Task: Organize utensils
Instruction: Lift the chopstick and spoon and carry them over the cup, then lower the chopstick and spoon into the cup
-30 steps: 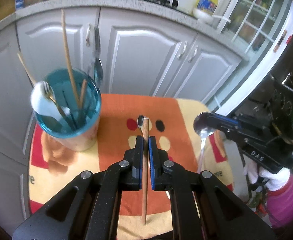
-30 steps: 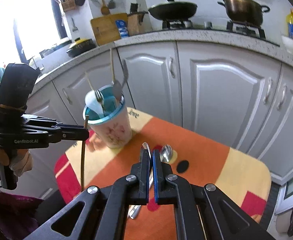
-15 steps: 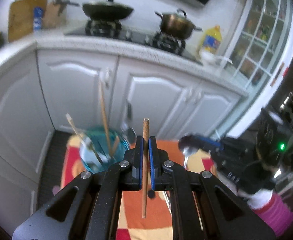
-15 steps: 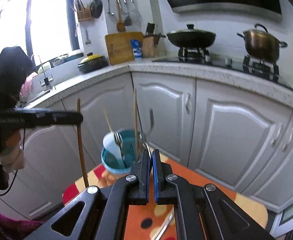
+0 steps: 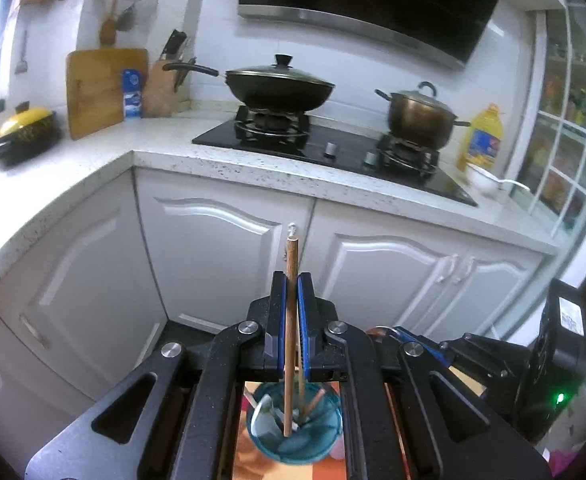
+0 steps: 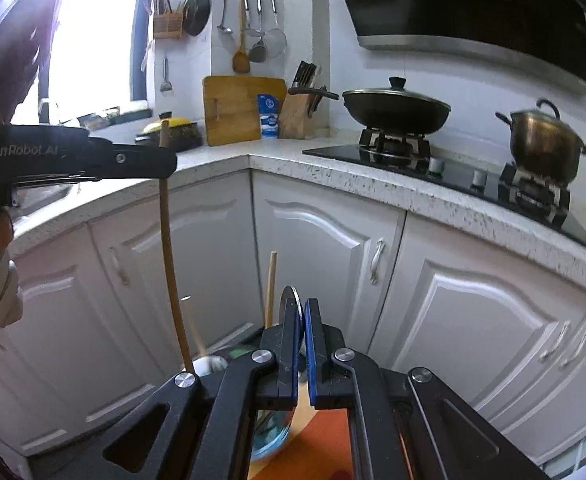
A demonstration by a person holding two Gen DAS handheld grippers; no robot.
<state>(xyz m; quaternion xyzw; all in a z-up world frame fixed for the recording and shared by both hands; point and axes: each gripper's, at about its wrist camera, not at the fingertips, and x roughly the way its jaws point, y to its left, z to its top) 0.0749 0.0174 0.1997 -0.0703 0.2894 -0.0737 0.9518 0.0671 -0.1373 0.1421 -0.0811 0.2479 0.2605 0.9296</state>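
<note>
Apparently plain brown wooden chopstick (image 5: 292,320), upright

We see an L-shaped speckled counter (image 5: 165,160) over white panelled cabinets (image 5: 221,264). A black hob (image 5: 333,152) carries a lidded wok (image 5: 279,88) and a metal pot (image 5: 419,116), under a dark hood (image 5: 373,4). A cutting board (image 6: 243,108) leans on the white wall near a bright window (image 6: 93,32).
</note>
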